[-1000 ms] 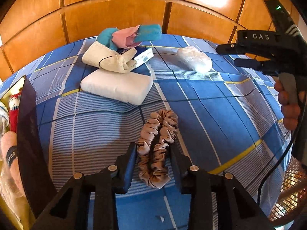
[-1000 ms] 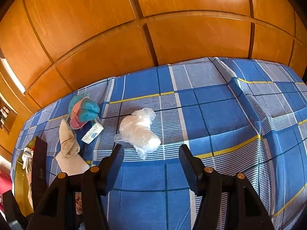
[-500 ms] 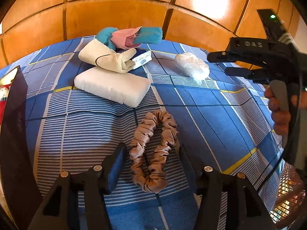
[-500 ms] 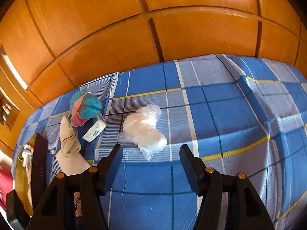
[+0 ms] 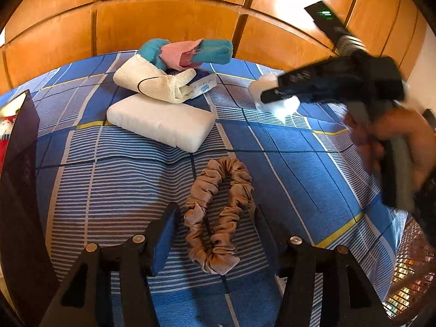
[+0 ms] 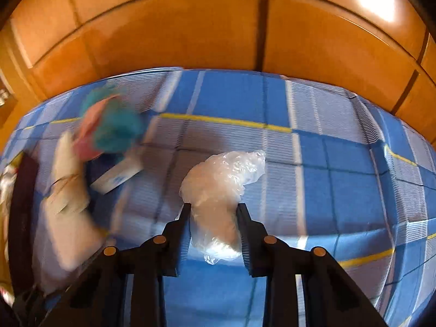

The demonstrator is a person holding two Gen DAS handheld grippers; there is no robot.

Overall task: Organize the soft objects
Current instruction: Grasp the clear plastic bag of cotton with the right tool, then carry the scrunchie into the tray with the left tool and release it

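Right wrist view: left third motion-smeared, so the teal-and-pink cloth (image 6: 109, 125), cream bandage roll (image 6: 65, 190) and small white packet (image 6: 117, 177) lose all detail. Left wrist view: right gripper (image 5: 275, 98) and hand (image 5: 392, 141) blurred, covering part of the plastic-wrapped bundle (image 5: 283, 109). Packet print (image 5: 201, 87) too small to read. Dark box (image 5: 19, 163) cut off at left edge.

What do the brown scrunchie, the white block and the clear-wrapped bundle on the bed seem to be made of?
Scrunchie: gathered fabric, probably velvet or satin, with a soft sheen on its ruffles.
White block: likely foam or sponge, matte, with rounded edges.
Bundle: something white in thin clear plastic film, crinkled and glossy; its contents cannot be told.
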